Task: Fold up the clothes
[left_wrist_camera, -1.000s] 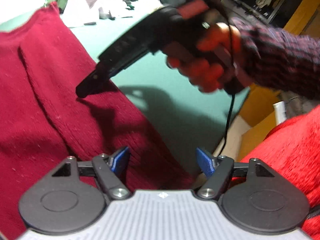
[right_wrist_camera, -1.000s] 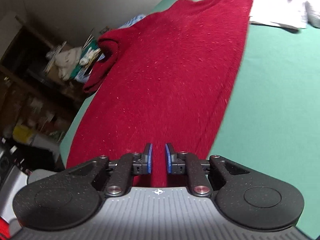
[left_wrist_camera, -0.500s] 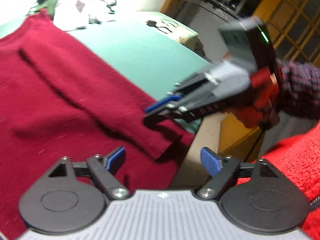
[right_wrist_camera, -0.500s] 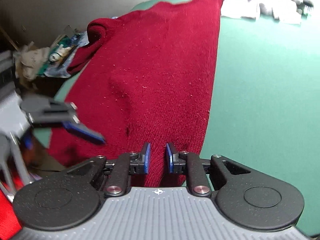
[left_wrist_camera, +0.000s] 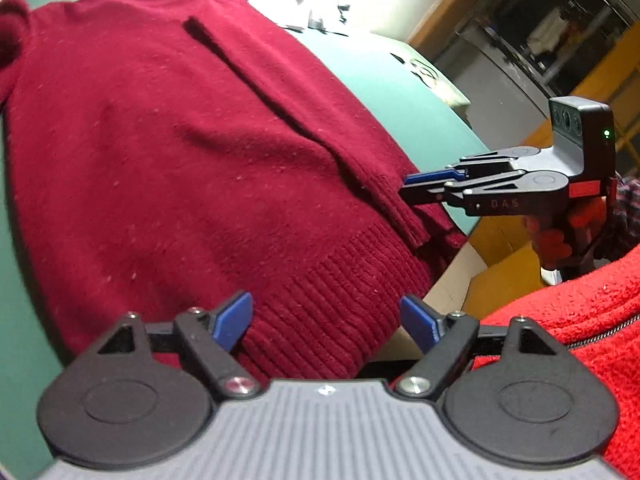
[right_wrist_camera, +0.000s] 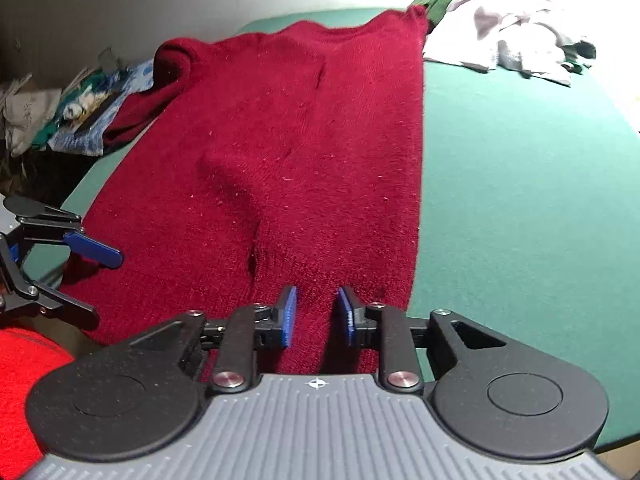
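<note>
Where it lies flat, sweater (right_wrist_camera: 280, 152) lengthwise, hem nearest, collar farthest.

Green table cover (right_wrist_camera: 520, 184), cluttered shelf with papers and cloth (right_wrist_camera: 48, 108) off its left side, yellow-framed doors (left_wrist_camera: 592, 76) in background, cardboard box (left_wrist_camera: 504, 272) on floor

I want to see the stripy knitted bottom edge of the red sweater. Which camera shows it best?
The left wrist view. There the ribbed hem runs wide and sharp across the picture, just past the left gripper, whose fingers stand open. In the right wrist view the hem is mostly hidden behind the right gripper, and the ribs look faint.
</note>
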`<action>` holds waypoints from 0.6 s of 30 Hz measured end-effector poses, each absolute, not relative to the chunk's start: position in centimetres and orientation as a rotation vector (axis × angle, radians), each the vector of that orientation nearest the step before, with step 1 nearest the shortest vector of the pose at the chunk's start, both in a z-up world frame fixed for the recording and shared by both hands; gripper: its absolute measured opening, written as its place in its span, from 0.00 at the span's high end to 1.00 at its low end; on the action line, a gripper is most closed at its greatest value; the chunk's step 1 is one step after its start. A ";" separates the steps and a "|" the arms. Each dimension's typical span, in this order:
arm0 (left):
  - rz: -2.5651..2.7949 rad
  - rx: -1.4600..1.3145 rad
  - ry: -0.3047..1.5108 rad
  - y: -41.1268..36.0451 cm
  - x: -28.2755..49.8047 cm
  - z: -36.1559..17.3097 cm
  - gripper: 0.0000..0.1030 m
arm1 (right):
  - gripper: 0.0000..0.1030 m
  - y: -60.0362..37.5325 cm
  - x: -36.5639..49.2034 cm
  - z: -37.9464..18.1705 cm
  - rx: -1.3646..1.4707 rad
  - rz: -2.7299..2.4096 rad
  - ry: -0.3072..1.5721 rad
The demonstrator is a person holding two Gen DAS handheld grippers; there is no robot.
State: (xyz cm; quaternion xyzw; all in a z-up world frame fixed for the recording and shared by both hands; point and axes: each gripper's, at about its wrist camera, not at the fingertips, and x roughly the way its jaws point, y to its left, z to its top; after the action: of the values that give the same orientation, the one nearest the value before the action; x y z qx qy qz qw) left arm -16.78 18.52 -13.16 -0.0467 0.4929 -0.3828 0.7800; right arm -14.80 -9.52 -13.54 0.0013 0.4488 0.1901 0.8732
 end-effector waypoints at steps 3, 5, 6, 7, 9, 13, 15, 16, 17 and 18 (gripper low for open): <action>-0.737 -0.095 1.061 19.1 -16.9 -12.3 0.22 | 0.76 -9.0 -13.5 -12.3 0.005 0.432 0.878; -0.709 -0.085 1.003 19.1 -16.6 -10.9 0.19 | 0.76 -8.0 -11.9 -12.1 0.024 0.475 0.829; -0.687 -0.083 0.969 18.8 -16.1 -10.3 0.15 | 0.76 -7.5 -11.1 -12.0 0.034 0.497 0.804; -0.662 -0.077 0.938 18.5 -15.5 -9.8 0.14 | 0.76 -6.8 -10.2 -12.3 0.023 0.503 0.805; -0.588 -0.054 0.894 17.8 -14.0 -9.8 0.14 | 0.77 -5.4 -8.4 -13.3 -0.003 0.498 0.813; -0.430 -0.067 0.884 17.3 -11.4 -11.5 0.25 | 0.82 -4.1 -6.0 -14.7 -0.008 0.533 0.839; -0.366 -0.088 0.914 17.6 -11.2 -12.8 0.37 | 0.82 -4.2 -5.9 -14.9 -0.015 0.554 0.850; -0.338 -0.079 0.914 17.7 -11.6 -13.2 0.41 | 0.82 -4.2 -6.2 -14.9 -0.030 0.564 0.842; -0.318 -0.062 0.896 17.7 -12.1 -13.2 0.40 | 0.82 -4.2 -6.5 -14.9 -0.044 0.574 0.835; -0.305 -0.046 0.886 17.5 -12.7 -13.2 0.40 | 0.81 -4.3 -6.8 -14.9 -0.058 0.587 0.829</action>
State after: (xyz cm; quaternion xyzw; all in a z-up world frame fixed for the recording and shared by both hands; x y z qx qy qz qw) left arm -12.66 17.54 -13.16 -0.0220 0.4269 -0.1467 0.8921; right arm -6.80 -4.31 -14.87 -0.0276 0.3970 0.2810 0.8733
